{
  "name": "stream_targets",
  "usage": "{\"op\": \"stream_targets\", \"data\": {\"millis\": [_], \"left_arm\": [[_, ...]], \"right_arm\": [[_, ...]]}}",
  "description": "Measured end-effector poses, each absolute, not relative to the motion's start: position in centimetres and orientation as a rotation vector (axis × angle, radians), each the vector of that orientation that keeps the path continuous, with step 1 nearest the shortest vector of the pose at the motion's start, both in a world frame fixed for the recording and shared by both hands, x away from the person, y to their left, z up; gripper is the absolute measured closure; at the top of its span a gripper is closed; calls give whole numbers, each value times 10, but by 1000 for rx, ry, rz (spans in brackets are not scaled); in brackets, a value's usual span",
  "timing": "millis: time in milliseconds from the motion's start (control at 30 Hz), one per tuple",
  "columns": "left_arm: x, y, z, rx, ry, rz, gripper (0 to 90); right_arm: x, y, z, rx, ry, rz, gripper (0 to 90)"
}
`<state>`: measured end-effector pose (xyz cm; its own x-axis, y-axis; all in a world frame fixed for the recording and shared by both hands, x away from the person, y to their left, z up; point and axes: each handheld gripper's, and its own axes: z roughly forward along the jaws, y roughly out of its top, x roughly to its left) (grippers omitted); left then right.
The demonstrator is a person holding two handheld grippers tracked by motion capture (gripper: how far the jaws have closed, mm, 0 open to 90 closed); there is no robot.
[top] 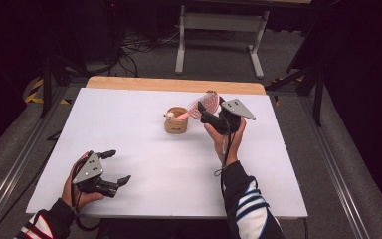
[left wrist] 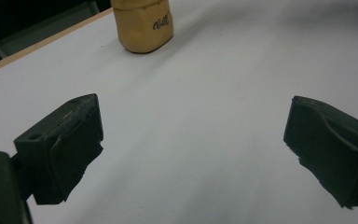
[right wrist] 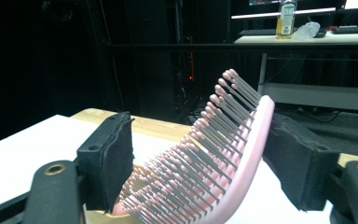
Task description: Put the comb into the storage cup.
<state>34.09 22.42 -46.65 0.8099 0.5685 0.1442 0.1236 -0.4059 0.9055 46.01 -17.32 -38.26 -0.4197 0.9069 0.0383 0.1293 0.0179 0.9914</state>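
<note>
1. The white surface [top: 144,164] filled the frame's middle.
2. The left hand-held gripper [top: 113,167], lower left, gaped empty.
3. The right hand-held gripper [top: 210,106], jaws parted, flanked the pink hairbrush [top: 202,105], its handle in the tan cup [top: 176,121] at centre.

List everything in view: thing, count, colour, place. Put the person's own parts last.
hairbrush: one, pink with grey bristles, handle down in the cup, head between the right jaws, its back against one pad.
cup: one, tan, upright mid-table.
table: one, white top, wooden far edge.
bottle: one, yellowish, on a background desk.
left gripper: one, black, jaws open, near table's front left.
right gripper: one, black, jaws open around the brush head.
sleeves: two, dark with white stripes, bottom edge.
</note>
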Motion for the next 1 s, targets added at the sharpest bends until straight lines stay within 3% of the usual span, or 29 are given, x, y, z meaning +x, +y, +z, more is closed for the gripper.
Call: {"op": "stream_targets", "data": {"millis": [300, 1000], "left_arm": [[340, 224, -466, 1956, 514, 540, 57], [342, 230, -464, 1949, 523, 559, 55]], "right_arm": [[461, -171, -383, 1083, 1666, 1398, 147], [459, -174, -387, 1061, 1733, 1377, 73]]}}
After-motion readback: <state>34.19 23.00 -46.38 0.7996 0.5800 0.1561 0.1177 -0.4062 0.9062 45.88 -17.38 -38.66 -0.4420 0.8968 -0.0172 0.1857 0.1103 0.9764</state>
